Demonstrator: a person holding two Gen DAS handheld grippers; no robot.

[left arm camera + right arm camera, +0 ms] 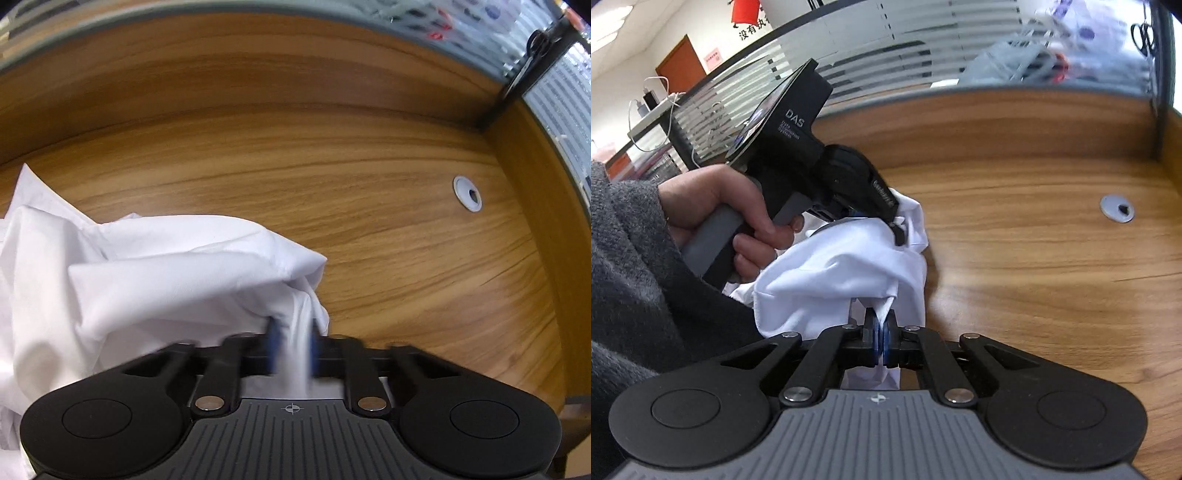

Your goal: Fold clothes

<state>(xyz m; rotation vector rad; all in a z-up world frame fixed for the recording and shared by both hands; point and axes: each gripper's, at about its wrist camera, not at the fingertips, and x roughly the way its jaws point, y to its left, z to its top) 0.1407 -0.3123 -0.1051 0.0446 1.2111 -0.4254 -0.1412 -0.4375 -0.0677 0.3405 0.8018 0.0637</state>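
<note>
Right wrist view: "DAS" in pale letters on the black body of the left hand-held gripper (882, 218), smaller lines beneath too fine to read; black Chinese characters "没有执" on the background wall (750, 29), cut off.

Soft white cloth garment (155, 280) lies on smooth wood-grain desk (369, 155); matt black plastic right gripper (881, 334).

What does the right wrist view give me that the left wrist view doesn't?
Only the right wrist view shows the left gripper from outside, the hand holding it, and the grey sleeve. Only the left wrist view shows cloth spreading off to the left. Both show the white garment, each gripper shut on it, the wooden desk and the cable grommet.
</note>
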